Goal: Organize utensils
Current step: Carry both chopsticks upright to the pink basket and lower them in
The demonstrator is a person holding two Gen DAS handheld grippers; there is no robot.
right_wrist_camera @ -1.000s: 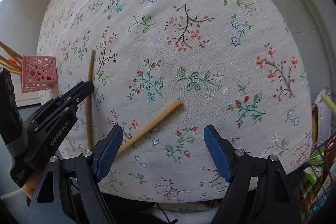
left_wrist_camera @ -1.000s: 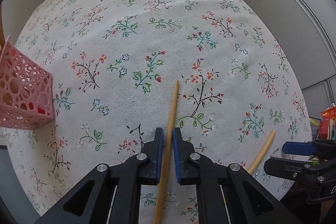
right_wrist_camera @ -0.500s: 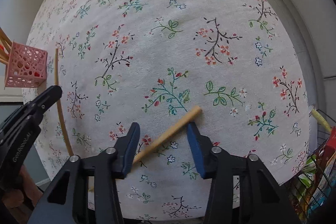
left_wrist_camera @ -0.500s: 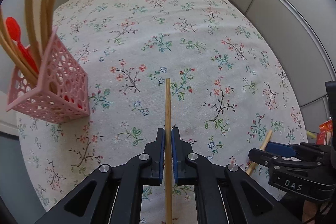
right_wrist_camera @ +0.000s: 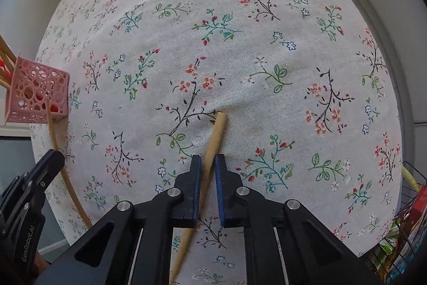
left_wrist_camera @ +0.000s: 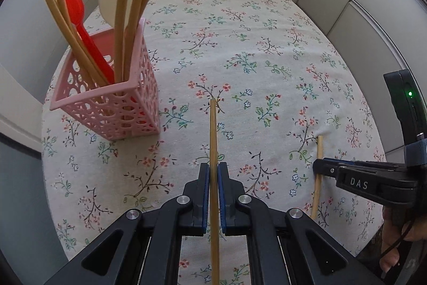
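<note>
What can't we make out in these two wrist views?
- Left wrist: the near end of the chopstick in the left claw runs off the bottom edge.
- Left wrist: the lower ends of the utensils in the pink holder are behind its lattice wall.
- Right wrist: the wire basket contents are cut off by the fisheye rim.
- Right wrist: the right claw is closing around the second chopstick; pad contact is unclear.

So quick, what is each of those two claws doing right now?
Left gripper: closed on a wooden chopstick.
Right gripper: jaws closing around a second chopstick lying on the tablecloth, pads about touching it.
</note>
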